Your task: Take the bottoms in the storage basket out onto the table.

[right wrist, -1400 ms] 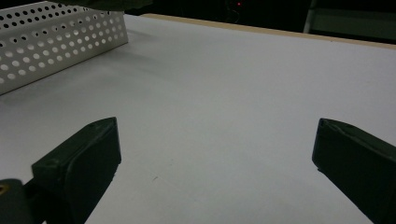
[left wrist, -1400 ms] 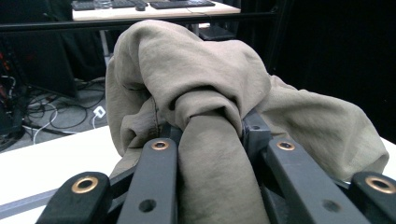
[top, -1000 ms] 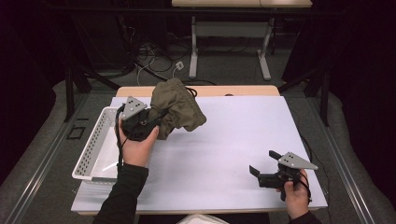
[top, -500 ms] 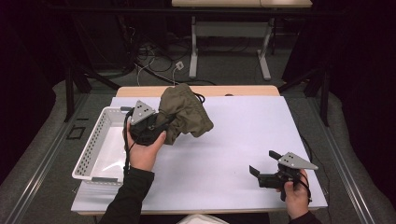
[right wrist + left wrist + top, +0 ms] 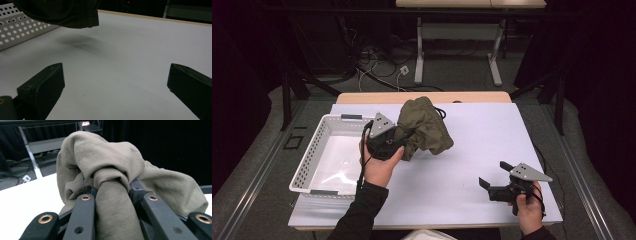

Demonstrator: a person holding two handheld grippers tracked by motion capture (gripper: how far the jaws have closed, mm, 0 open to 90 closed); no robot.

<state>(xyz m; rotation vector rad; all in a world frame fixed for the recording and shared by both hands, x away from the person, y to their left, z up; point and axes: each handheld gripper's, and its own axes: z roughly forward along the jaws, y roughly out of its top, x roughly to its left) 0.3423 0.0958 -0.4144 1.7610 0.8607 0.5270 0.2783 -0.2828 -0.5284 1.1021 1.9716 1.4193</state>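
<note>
An olive-green crumpled cloth (image 5: 428,126) hangs bunched in the air over the white table, just right of the basket. My left gripper (image 5: 404,136) is shut on it. In the left gripper view a thick fold of the cloth (image 5: 105,157) is pinched between the black jaws of the left gripper (image 5: 112,188). My right gripper (image 5: 493,173) rests low at the table's front right, open with nothing between its fingers. In the right gripper view the right gripper (image 5: 115,85) points across the bare tabletop toward the cloth's (image 5: 62,12) lower edge, which casts a shadow on the table.
A white perforated basket (image 5: 307,167) stands at the table's left side, and its wall (image 5: 15,27) also shows in the right gripper view. A wooden strip (image 5: 362,97) runs along the far table edge. Cables and desk legs lie on the floor beyond.
My left hand has carried the cloth to the right and a little lower, from over the basket's far corner toward the table's middle. The right gripper has kept still.
</note>
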